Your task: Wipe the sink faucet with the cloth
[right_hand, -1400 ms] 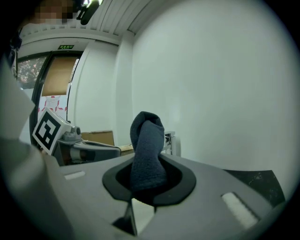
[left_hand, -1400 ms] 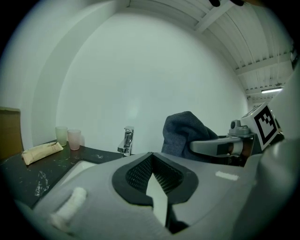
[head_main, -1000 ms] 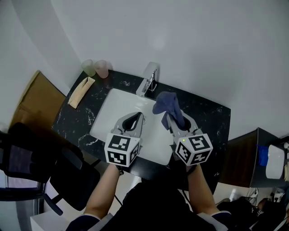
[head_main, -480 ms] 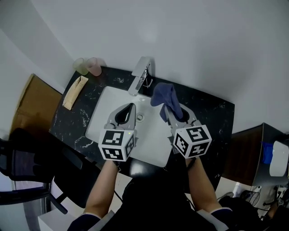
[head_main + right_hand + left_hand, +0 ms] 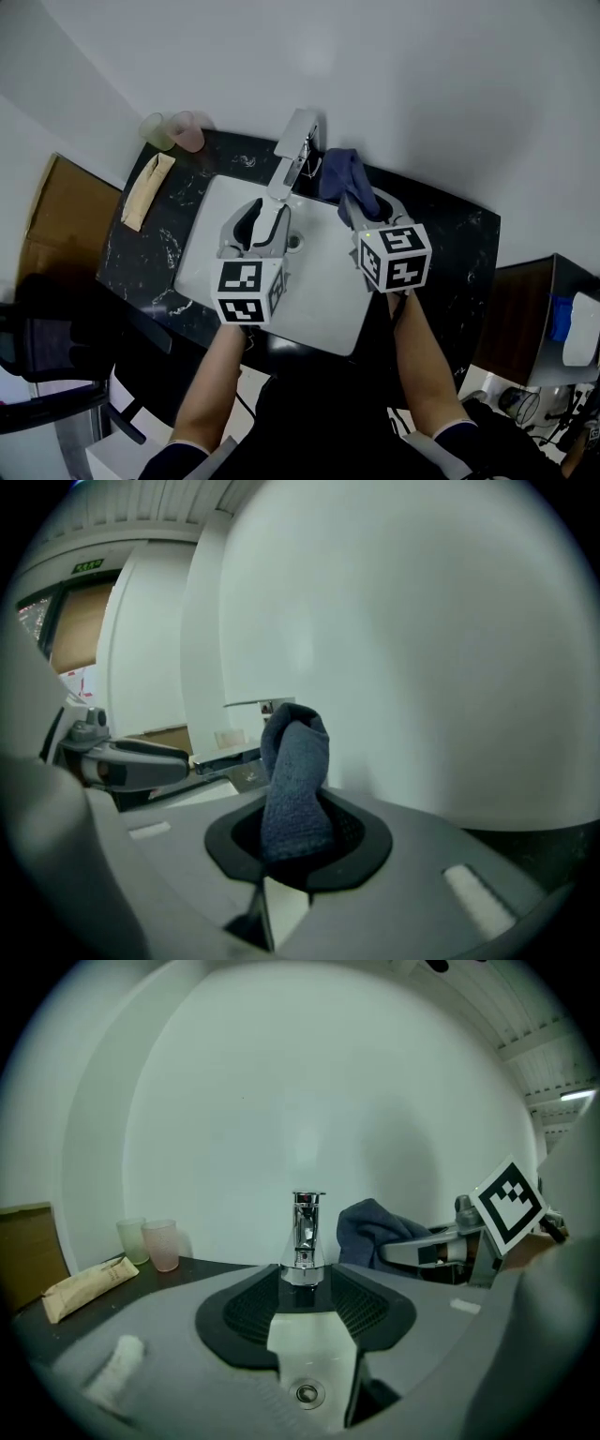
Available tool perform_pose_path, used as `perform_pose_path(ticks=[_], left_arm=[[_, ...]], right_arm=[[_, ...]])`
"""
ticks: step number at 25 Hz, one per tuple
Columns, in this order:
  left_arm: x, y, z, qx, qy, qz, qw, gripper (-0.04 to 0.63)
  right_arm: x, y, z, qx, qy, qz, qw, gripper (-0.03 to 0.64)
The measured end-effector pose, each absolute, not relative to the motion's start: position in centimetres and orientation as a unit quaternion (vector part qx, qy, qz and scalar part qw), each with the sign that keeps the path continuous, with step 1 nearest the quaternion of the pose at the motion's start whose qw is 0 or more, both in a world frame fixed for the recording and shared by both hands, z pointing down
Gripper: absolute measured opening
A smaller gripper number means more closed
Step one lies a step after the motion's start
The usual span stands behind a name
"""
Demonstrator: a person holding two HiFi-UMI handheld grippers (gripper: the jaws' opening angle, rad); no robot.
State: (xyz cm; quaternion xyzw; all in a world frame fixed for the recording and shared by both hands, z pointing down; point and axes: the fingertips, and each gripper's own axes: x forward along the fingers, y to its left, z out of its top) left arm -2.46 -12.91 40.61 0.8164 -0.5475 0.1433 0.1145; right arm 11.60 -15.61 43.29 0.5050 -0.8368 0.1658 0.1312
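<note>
The chrome faucet (image 5: 293, 155) (image 5: 306, 1235) stands at the back rim of the white sink (image 5: 220, 258). My left gripper (image 5: 263, 208) (image 5: 307, 1290) hangs over the basin pointing at the faucet. Its jaws have just been opening and hold nothing, and the faucet stands just ahead of them. To the faucet's right, my right gripper (image 5: 362, 208) (image 5: 297, 829) is shut on a dark blue cloth (image 5: 341, 174) (image 5: 295, 766). The cloth sticks up from the jaws in a bunched fold, beside the faucet, and I cannot tell whether it touches it. The left gripper view shows the cloth (image 5: 371, 1228) too.
A green cup (image 5: 157, 130) and a pink cup (image 5: 188, 131) stand at the back left of the black marble counter (image 5: 445, 246). A beige packet (image 5: 147, 190) lies in front of them. A brown board (image 5: 58, 220) and a dark chair (image 5: 56, 337) are to the left.
Both grippers have moved forward toward the faucet and wall. The left jaws have spread apart. The cloth has come up beside the faucet, still in the right gripper.
</note>
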Motion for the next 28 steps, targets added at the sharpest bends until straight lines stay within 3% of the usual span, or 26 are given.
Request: perform_pose_path(ticks=[15,19,28], left_arm=[[-1.5,-15.4,41.6,0.831,-0.518,0.163,0.118,0.186],[-1.4,-15.4,41.6,0.83,-0.519,0.172,0.115,0.186],[-1.5,-15.4,41.7,0.826,-0.521,0.183,0.115,0.184]], right_arm=[[7.3,-22.3,49.1,0.407,-0.851,0.166,0.287,0.061],[5.2,-22.1,48.8,0.369,-0.873,0.15,0.281,0.061],[4.2,-20.8,40.9,0.335,-0.921,0.055,0.189,0.061]])
